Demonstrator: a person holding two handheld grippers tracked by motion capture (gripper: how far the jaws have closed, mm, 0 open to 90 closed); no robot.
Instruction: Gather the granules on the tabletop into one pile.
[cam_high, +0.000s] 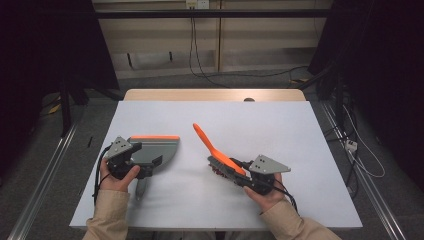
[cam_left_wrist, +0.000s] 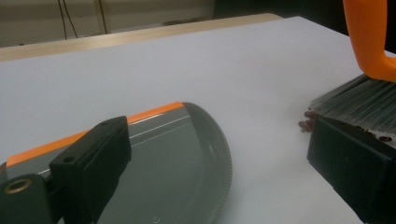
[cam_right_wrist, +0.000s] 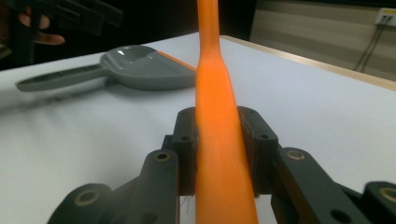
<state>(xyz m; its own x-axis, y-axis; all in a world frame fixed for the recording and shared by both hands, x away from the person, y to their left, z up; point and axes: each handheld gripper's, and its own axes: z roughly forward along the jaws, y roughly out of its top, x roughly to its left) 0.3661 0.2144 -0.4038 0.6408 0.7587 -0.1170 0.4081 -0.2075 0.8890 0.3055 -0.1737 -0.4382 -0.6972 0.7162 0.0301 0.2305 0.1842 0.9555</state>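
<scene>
While the small reddish bits (cam_left_wrist: 308, 120) lay in a loose clump on the white table (cam_high: 300, 130), right at the tips of the brush bristles (cam_left_wrist: 359, 105), none of them had yet reached the grey dustpan (cam_high: 157, 150); its pan looked bare in the left gripper view, so the sweeping seemed barely begun. That debris sat beneath the brush (cam_high: 220, 155), just left of the right gripper (cam_high: 239, 179), with an open stretch of table between it and the dustpan's orange lip (cam_high: 155, 137). The right gripper was clamped tight on the orange brush handle (cam_right_wrist: 217, 140), its jaws pressing both sides, and the handle rose up and away toward the table's far side. The left gripper (cam_high: 142, 164) hovered over the rear of the dustpan, jaws spread wide with nothing pressed between them, so the pan appeared to rest on the table unheld, its grey handle (cam_high: 141, 187) pointing back toward the person. Judging from this, what remained was steadying the pan, bringing pan and debris together, and brushing the bits across the lip.
</scene>
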